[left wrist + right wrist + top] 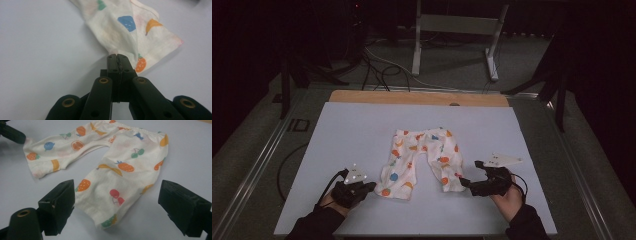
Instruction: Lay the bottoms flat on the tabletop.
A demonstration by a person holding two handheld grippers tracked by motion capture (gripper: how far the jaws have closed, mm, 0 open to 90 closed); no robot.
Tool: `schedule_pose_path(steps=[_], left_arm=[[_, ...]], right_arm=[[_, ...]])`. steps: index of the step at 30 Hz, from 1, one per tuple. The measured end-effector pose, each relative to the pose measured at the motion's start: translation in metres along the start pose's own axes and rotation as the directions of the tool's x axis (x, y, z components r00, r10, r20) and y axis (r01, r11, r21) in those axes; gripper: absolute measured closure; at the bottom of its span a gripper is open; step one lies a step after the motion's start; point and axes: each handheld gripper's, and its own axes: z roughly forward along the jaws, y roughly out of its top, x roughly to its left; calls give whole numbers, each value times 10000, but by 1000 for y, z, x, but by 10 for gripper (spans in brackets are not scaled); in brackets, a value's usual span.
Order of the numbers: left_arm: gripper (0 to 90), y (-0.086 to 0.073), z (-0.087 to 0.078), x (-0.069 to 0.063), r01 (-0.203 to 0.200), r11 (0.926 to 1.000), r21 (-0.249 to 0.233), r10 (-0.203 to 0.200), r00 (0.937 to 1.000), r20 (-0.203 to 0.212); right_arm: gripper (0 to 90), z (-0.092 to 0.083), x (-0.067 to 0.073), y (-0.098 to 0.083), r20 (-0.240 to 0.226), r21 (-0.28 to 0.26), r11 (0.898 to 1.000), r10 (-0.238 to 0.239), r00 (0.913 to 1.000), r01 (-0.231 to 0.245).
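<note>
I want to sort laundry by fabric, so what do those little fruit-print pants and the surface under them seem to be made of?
The pants: likely a thin, soft cotton-type knit, matte cream with printed fruit; they crease and bunch where the left gripper pinches one leg's hem. The table top: a smooth, pale sheet with a matte finish, perhaps laminate or plastic; its exact material is uncertain.

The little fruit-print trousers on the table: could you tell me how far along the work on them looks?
Early. The trousers lie flat and unfolded on the white table, legs spread. Done: the left gripper is shut on the hem corner of one leg. In hand: the right gripper stands open with the other leg's hem between its jaws, pads clear of the cloth. Left: closing that grip, then probably lifting or folding.
</note>
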Motion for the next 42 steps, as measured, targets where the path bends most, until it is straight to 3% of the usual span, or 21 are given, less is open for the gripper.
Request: schedule_pose_path(steps=[7, 12, 22, 27, 29, 31, 35, 37, 38, 42], left_arm=[[900, -10, -6, -5, 544, 9985, -63, -545, 9980, -308], [900, -19, -5, -10, 746, 9967, 305, -730, 9960, -509], [900, -30, -3, -8, 1462, 9851, 906, -1434, 9890, -368], [892, -32, 0, -4, 1728, 9803, 962, -1725, 9849, -112], [838, -32, 0, -3, 1781, 9797, 918, -1804, 9834, 177], [748, -31, -1, -6, 1515, 9845, 880, -1532, 9881, 122], [392, -26, -5, -12, 860, 9958, 304, -868, 9959, 262], [328, -20, -8, -17, 275, 9996, 6, -275, 9992, 277], [296, -17, -10, -19, 73, 9996, -258, -58, 9984, 557], [290, -7, -12, -30, -722, 9947, -728, 788, 9927, 913]], right_arm=[[139, -2, 0, 0, 37, -50, 10000, -4, 10000, 5], [139, -2, 0, 0, 47, -47, 10000, -6, 10000, 6], [139, -1, 0, 0, 18, -43, 10000, -20, 10000, 20], [138, 0, 1, 0, -2, -29, 10000, 14, 10000, -14], [138, 0, 0, 0, 7, -8, 10000, 13, 10000, -13], [139, 0, 1, 0, 9, -36, 10000, -2, 10000, 2], [139, 1, 1, 0, -1, 8, 10000, -11, 10000, 11], [139, 1, 1, 0, -25, 2, 10000, -28, 10000, 28], [138, 1, 1, 0, -12, 1, 10000, -13, 10000, 13], [139, 1, 0, 0, -9, 4, 10000, -30, 10000, 30]])
